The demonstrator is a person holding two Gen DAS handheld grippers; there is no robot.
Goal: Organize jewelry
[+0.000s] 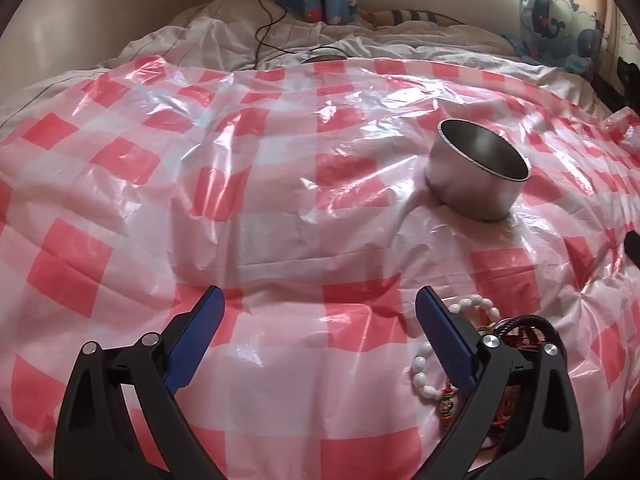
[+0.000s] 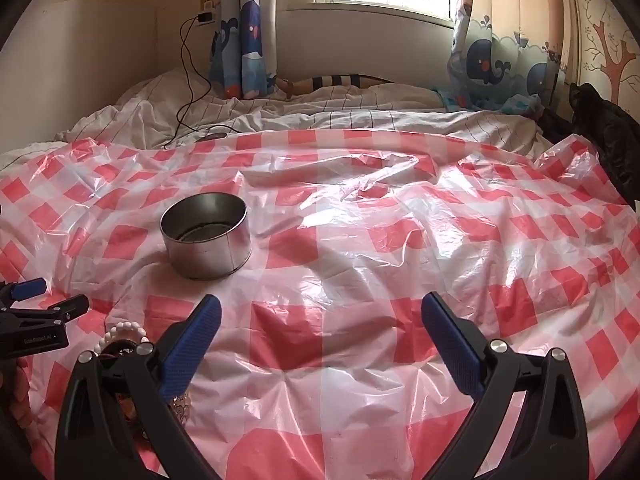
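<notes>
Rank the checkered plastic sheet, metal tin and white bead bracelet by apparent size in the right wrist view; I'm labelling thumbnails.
1. checkered plastic sheet, fills most of the frame.
2. metal tin.
3. white bead bracelet, partly hidden behind the right tool's finger, so its full extent is unsure.

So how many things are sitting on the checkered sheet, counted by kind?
Metal tin: 1
White bead bracelet: 1
Dark corded jewelry, tangled beside the bracelet: at least 1, too bunched up to count exactly
Red, green and gold charm piece: 1
Total: at least 4 things on the checkered sheet
</notes>
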